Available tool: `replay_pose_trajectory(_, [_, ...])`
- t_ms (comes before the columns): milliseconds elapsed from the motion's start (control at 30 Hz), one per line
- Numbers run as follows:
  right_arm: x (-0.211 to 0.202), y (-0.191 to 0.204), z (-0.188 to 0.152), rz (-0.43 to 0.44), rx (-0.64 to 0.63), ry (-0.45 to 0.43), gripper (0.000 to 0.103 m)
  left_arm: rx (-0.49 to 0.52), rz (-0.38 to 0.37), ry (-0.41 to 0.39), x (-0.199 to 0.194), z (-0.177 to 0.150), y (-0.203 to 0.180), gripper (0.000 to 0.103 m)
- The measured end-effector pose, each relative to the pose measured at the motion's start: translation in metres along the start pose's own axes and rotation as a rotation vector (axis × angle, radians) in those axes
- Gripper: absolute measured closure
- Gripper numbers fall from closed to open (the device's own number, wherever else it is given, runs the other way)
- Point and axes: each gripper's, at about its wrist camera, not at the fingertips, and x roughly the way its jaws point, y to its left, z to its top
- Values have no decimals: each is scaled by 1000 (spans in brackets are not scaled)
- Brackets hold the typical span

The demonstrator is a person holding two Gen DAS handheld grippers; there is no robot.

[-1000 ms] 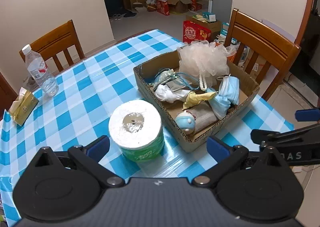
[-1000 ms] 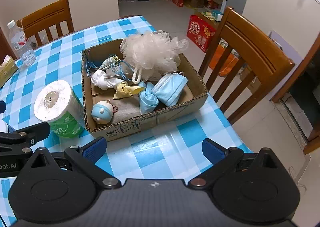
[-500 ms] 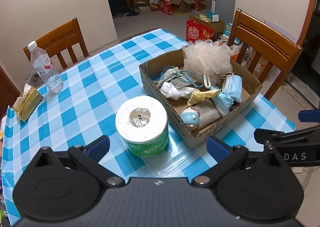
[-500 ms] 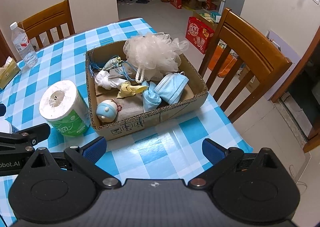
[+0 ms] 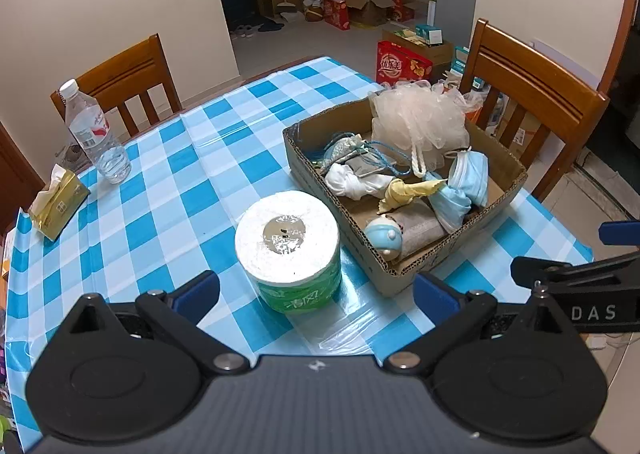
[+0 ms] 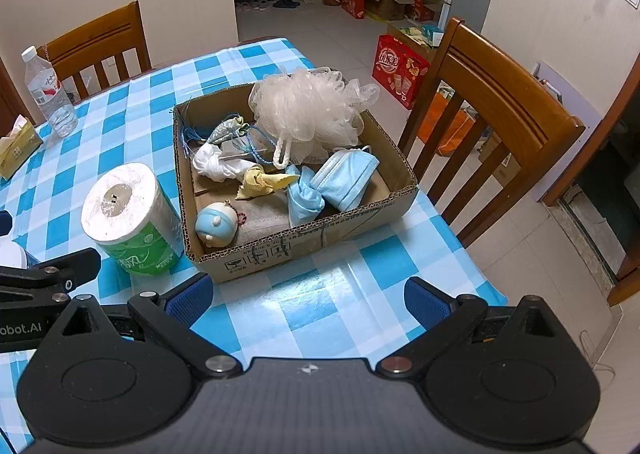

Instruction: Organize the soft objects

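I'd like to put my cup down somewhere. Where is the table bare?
Bare cloth lies between the water bottle and the cardboard box, and along the near edge in front of the box. It is crowded inside the box and where the toilet roll stands beside it.

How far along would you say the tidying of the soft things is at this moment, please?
Done: the bath pouf, face masks and cloths already lie in the cardboard box. In hand: nothing; the left tongs and right tongs are open and empty. Left: the tissue roll stands outside the box.
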Motion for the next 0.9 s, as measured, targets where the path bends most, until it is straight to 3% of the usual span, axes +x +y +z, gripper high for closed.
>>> replay_pose_trajectory(900, [2,-2,0,1,-4,3,0,-12,0,16,2,-2,0,1])
